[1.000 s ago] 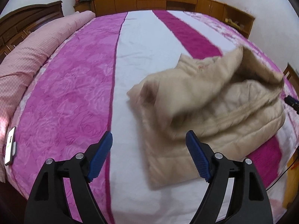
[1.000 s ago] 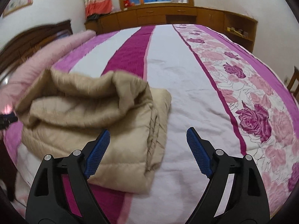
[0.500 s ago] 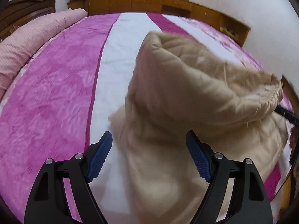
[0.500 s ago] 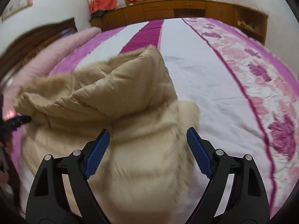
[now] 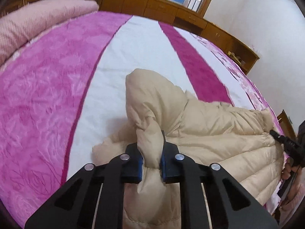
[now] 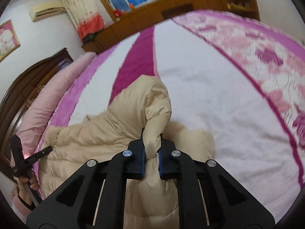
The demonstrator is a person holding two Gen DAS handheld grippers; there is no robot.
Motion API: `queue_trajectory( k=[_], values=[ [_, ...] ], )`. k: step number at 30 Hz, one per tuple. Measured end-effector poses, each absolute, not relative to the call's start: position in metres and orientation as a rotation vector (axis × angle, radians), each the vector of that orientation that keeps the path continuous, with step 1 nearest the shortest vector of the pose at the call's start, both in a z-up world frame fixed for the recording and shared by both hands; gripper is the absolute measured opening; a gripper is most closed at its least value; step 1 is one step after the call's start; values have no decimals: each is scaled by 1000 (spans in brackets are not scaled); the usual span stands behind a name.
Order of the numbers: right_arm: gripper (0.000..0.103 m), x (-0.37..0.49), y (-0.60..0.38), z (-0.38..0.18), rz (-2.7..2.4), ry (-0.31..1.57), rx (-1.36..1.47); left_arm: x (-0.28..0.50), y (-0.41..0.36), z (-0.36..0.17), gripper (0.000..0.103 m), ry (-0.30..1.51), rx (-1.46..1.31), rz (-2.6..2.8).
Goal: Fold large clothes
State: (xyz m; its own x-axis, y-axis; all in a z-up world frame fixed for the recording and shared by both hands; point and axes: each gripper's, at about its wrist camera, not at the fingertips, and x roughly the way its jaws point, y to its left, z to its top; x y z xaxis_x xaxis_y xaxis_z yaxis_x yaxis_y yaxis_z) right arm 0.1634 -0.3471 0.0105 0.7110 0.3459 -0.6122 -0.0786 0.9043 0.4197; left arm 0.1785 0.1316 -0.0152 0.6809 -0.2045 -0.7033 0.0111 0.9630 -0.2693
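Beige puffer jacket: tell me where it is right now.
The beige puffer jacket lies bunched on the bed's white stripe, pinched at opposite ends by the left gripper and the right gripper.

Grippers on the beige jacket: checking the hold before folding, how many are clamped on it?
2. Left gripper pinches the puffer jacket near its left edge; right gripper pinches its right side.

Floral bedspread (image 6: 266, 61) motion-blurred, beige jacket (image 5: 209, 133) cut off at bottom edge
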Motion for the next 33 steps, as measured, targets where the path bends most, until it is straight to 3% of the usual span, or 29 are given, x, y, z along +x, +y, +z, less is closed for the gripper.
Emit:
queue_trajectory(
  k=[8, 18, 20, 21, 23, 25, 27, 33],
  values=[
    [11, 189, -331, 6, 133, 768, 301, 217, 125, -24, 15, 854, -216, -54],
    [22, 209, -330, -37, 59, 888, 283, 237, 124, -53, 29, 944, -197, -1],
    [30, 205, -333, -33, 65, 891, 301, 232, 126, -46, 32, 942, -198, 3],
    [33, 202, -335, -29, 66, 890, 310, 228, 127, -42, 39, 937, -198, 5],
    [54, 190, -341, -18, 74, 869, 333, 221, 130, -34, 53, 926, -199, 12],
    [66, 177, -346, -6, 86, 839, 354, 207, 134, -23, 60, 899, -214, 4],
    [71, 161, -353, 4, 93, 821, 374, 192, 139, -16, 68, 892, -224, -4],
    [83, 123, -369, 5, 124, 850, 436, 148, 149, -14, 74, 915, -268, -17]
  ],
)
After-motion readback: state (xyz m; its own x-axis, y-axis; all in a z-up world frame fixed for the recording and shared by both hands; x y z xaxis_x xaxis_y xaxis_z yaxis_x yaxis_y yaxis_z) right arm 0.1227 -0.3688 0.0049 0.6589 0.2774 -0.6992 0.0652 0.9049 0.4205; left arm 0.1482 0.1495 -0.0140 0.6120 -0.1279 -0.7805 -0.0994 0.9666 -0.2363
